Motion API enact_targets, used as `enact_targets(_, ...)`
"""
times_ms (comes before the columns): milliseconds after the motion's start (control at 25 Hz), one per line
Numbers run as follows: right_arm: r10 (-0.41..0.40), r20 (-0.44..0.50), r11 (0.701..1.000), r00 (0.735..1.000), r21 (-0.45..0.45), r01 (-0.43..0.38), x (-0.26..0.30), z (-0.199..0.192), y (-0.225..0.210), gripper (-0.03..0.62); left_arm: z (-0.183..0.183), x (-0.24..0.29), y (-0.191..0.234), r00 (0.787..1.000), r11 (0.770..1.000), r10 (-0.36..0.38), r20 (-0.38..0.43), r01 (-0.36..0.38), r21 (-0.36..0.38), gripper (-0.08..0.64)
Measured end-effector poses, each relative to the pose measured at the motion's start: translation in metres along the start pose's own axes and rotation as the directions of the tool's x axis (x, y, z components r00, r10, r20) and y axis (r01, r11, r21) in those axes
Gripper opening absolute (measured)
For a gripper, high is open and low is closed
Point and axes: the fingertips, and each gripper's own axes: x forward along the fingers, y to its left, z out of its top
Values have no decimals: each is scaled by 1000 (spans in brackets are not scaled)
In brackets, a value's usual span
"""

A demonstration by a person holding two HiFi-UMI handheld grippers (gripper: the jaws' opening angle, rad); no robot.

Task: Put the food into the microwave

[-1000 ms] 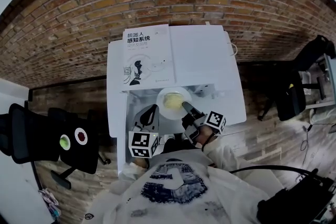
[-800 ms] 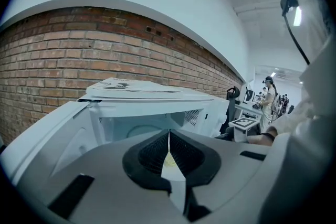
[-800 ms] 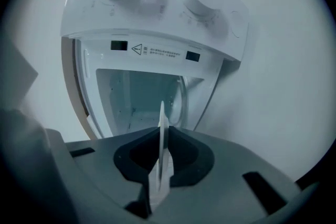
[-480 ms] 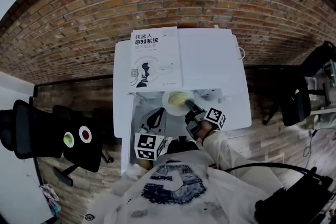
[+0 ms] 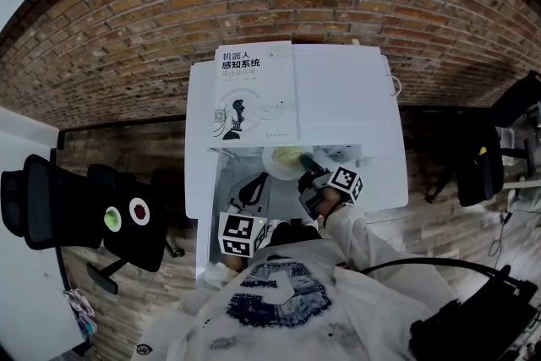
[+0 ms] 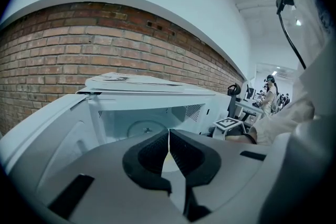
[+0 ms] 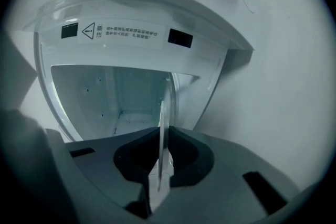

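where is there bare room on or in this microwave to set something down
Bare: the microwave top right of the book, and the turntable inside looks empty. Crowded: the open front, where the plate of food in the right claw and the shut left claw sit close together.

The person wore a loose white long-sleeved top (image 5: 342, 313), creased along the right sleeve (image 5: 359, 237), with a wide dark blue-grey printed graphic (image 5: 275, 304) across the chest and a thin dark wrist band (image 6: 251, 137).
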Motion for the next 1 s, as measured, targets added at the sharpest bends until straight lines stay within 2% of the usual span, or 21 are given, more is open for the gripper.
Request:
enact_targets(320,-12,3,1000,1000,19,12,13,1,-1,34,-4,3,0,1000,1000,-1,-13,1,-7,15)
enact_targets(720,-90,48,995,995,46,87,20,10,-8,34,-5,9,0,1000,1000,-10,-20,10,-14,15)
enact_targets(1000,-106,65,993,992,56,103,23,15,-10,34,-7,14,-1,999,1000,-17,-29,16,-24,15)
